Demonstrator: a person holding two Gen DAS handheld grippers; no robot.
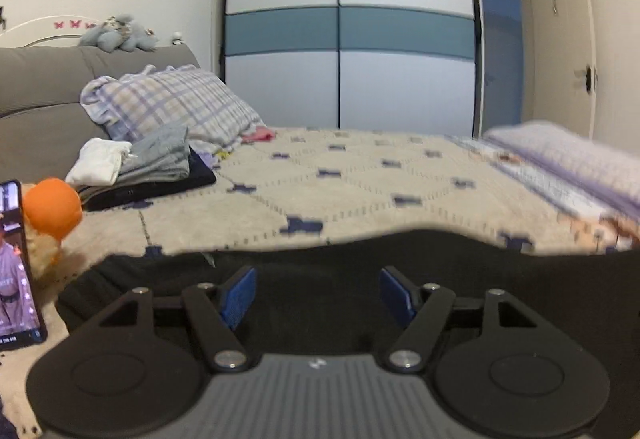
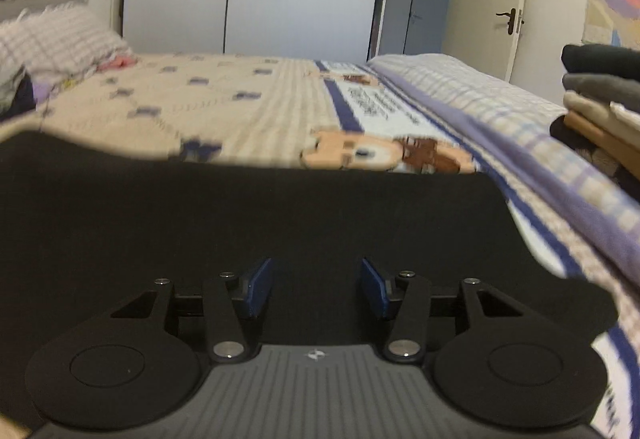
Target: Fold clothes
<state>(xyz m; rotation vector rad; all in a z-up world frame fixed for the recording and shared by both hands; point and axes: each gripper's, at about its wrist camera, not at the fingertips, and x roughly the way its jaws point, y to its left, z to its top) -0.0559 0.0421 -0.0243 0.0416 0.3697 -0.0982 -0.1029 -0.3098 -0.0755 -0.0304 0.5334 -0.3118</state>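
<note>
Black garment [image 2: 256, 207]: spread flat on the bed [image 1: 360, 179], near edge within reach.
Left gripper [image 1: 318, 297]: spread, nothing pinched.
Right gripper [image 2: 316, 289]: spread, likewise empty.
Folded stack [image 1: 152, 167]: kept aside by the pillow [image 1: 172, 99].

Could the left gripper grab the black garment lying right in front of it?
Probably yes. The left gripper is open, its blue pads spread just above the black garment on the bed, with nothing between them.
</note>
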